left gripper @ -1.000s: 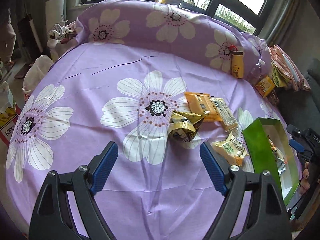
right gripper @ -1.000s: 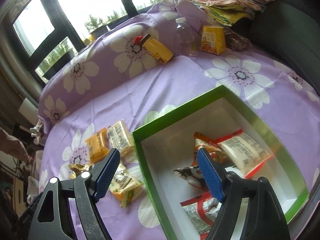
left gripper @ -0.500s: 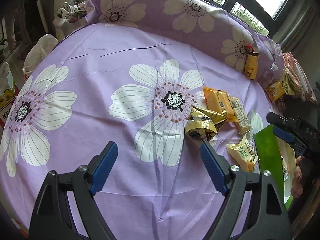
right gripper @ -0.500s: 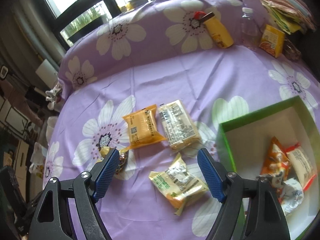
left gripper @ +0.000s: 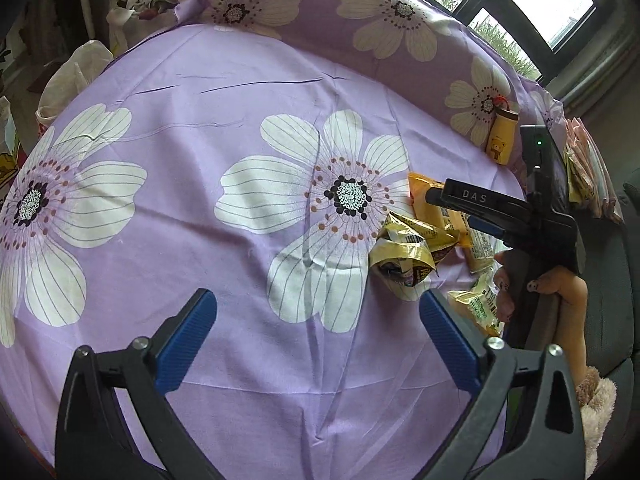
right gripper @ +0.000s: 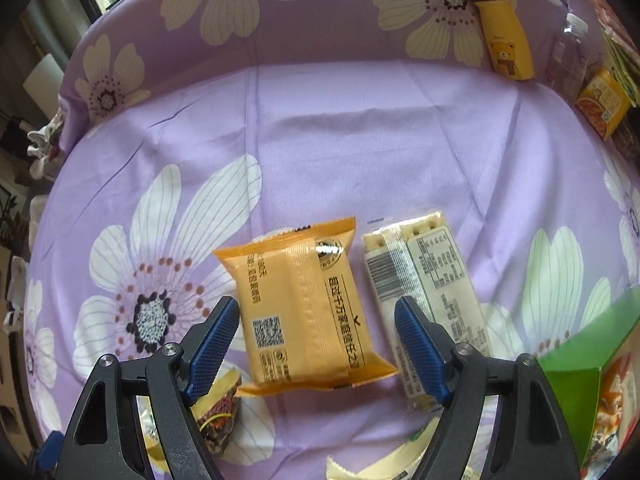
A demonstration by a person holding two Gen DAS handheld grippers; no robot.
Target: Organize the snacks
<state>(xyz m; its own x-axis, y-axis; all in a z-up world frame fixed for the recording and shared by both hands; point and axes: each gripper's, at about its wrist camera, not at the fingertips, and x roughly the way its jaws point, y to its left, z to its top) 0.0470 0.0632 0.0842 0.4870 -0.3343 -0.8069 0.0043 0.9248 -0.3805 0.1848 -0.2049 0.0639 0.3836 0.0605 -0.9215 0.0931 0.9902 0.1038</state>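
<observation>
Everywhere, a purple flowered sheet (left gripper: 248, 128) under snacks (right gripper: 304, 304).

four snack packets (right gripper: 304, 304), one green box (right gripper: 580, 384)

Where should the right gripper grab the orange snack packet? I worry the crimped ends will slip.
Grip the orange packet across its puffed middle, coming down from above. It lies flat, and the right gripper already straddles its long sides, open; the thin end seals offer little to pinch.
</observation>
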